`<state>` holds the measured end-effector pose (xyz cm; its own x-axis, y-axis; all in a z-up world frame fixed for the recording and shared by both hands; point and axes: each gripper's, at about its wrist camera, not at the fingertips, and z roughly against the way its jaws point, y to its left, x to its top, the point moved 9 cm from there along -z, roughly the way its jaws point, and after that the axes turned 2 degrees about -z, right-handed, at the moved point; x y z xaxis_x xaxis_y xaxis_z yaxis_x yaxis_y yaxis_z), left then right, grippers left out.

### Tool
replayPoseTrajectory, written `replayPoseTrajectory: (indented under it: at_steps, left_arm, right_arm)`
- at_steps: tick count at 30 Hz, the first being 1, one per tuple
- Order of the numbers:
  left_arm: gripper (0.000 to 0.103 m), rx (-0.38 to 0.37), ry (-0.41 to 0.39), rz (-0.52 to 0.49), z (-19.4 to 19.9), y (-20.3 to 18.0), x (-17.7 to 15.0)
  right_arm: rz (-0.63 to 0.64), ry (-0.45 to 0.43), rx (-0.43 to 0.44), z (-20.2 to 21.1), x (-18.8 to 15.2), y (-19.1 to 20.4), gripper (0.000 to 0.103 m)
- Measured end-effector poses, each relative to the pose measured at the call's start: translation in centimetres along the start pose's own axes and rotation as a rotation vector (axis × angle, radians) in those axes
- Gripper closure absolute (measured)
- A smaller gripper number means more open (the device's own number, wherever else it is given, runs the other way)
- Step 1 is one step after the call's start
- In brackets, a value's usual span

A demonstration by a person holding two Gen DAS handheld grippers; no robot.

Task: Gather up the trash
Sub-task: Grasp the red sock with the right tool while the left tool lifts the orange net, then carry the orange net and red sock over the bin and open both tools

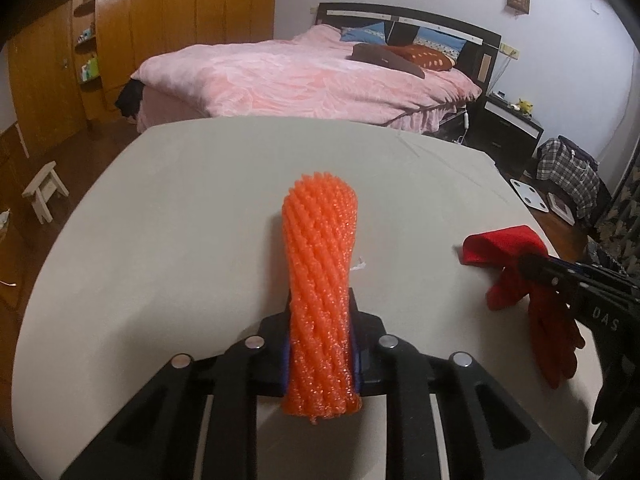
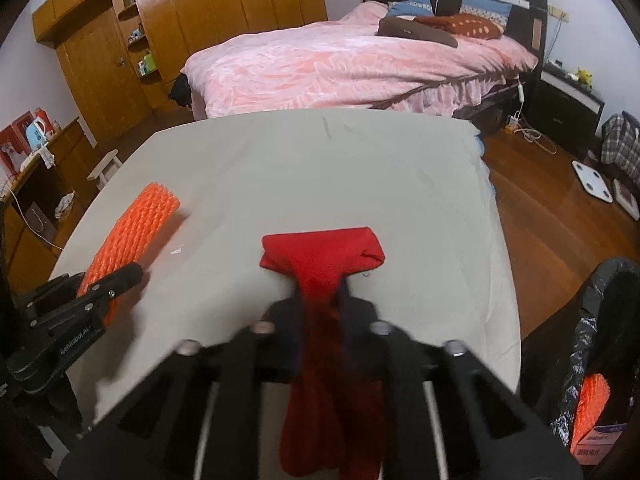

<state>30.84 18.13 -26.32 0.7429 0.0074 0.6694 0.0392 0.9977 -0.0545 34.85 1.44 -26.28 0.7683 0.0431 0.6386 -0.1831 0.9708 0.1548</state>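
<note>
Left gripper: your jaws are clamped on the orange foam net; it sticks out past the fingertips and hangs over the table.
Right gripper: your jaws are squeezed tight on the red cloth; its folded end fans out beyond the tips, the rest droops behind the fingers.
Table: a grey sheet covers it; a small white scrap lies between the net and the cloth.
Bin: lined with a black bag, at your right beside the table; another orange net and a box sit inside.
Background: bed with pink quilt, wooden wardrobe.
</note>
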Motion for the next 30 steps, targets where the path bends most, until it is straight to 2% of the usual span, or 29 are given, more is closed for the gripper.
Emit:
replayPoseTrajectory:
  at_steps: [9,17,22,30]
  left_arm:
    - [0.082,0.022,-0.035,-0.019,2.9,-1.1,0.8]
    - [0.082,0.017,-0.041,-0.033,4.2,-2.1,0.8]
    - [0.082,0.029,-0.058,-0.038,5.0,-2.5,1.4]
    - [0.082,0.022,-0.113,-0.053,8.9,-4.7,2.6]
  right_arm:
    - [0.001,-0.041,0.02,3.4,0.7,1.0,0.097]
    - [-0.008,-0.036,0.022,3.8,-0.3,0.9,0.097]
    - [-0.013,-0.059,0.02,6.2,0.3,0.6,0.097]
    - [-0.023,-0.123,0.005,12.1,1.0,-0.1,0.097]
